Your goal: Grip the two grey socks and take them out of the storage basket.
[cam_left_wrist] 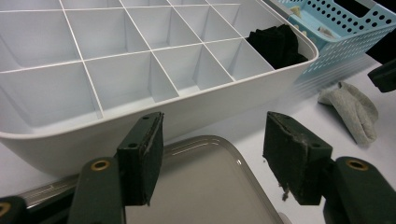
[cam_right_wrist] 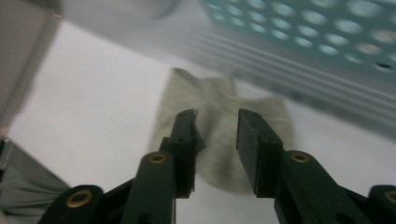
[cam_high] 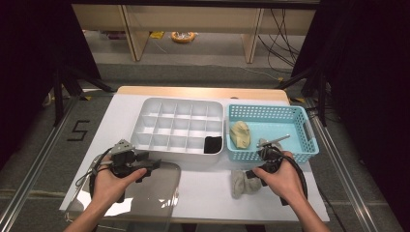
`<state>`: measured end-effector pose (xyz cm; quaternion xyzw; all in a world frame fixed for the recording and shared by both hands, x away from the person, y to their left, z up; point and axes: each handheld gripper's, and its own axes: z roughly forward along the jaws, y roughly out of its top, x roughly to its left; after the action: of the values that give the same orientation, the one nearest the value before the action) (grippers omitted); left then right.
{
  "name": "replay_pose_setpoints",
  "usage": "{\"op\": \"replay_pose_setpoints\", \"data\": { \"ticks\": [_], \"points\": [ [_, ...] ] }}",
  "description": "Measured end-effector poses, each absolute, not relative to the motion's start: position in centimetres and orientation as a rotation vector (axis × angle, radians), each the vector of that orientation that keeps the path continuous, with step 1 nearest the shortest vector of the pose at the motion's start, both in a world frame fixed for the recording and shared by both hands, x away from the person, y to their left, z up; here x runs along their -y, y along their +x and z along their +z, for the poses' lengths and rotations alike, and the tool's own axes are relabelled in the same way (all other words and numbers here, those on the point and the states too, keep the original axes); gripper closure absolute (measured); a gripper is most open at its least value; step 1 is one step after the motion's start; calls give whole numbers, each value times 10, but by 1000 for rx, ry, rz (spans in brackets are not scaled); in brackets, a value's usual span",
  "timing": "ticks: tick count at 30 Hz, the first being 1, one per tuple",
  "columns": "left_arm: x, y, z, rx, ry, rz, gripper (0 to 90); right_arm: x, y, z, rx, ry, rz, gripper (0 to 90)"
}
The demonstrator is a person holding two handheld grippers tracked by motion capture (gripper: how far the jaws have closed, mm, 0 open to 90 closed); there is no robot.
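A grey sock (cam_high: 240,183) lies crumpled on the white table just in front of the blue basket (cam_high: 309,145). My right gripper (cam_high: 251,175) hovers over the sock (cam_right_wrist: 219,107), open, with the cloth showing in the gap between its jaws (cam_right_wrist: 217,140). My left gripper (cam_high: 152,165) is open over a clear plastic lid (cam_high: 145,193) and holds nothing (cam_left_wrist: 212,154). A black folded cloth (cam_high: 212,144) fills the front right compartment of the white divided tray (cam_high: 145,116). From the left gripper view, the black cloth (cam_left_wrist: 278,44) and the sock (cam_left_wrist: 357,112) lie beyond the lid (cam_left_wrist: 205,186).
A pale yellow cloth (cam_high: 240,134) lies in the blue basket. The tray's (cam_left_wrist: 187,112) other compartments are bare. The basket (cam_right_wrist: 327,28) stands close behind the sock. Dark stands and shelving surround the table; its front edge is near my hands.
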<state>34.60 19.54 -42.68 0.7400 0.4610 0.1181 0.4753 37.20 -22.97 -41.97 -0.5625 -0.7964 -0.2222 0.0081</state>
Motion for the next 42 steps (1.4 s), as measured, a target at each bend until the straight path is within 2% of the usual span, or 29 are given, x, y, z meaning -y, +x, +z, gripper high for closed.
{"op": "replay_pose_setpoints", "data": {
  "ticks": [4, 11, 23, 28, 42],
  "points": [
    [-195, 346, -427, -1125, 1811, 288, 374, 237, 372, -429, 2411, -1887, -568, 707],
    [-195, 346, -428, -1124, 1818, 281, 374, 252, 374, -434, 2391, -1990, -562, 682],
    [-195, 347, -428, -1127, 1813, 288, 375, 280, 374, -383, 2318, -2068, -740, 714],
    [-195, 346, -428, -1114, 1819, 287, 374, 287, 386, -368, 2346, -2088, -804, 711],
    [-195, 346, -428, -1116, 1816, 286, 374, 302, 428, -374, 2338, -2155, -767, 691]
  ]
}}
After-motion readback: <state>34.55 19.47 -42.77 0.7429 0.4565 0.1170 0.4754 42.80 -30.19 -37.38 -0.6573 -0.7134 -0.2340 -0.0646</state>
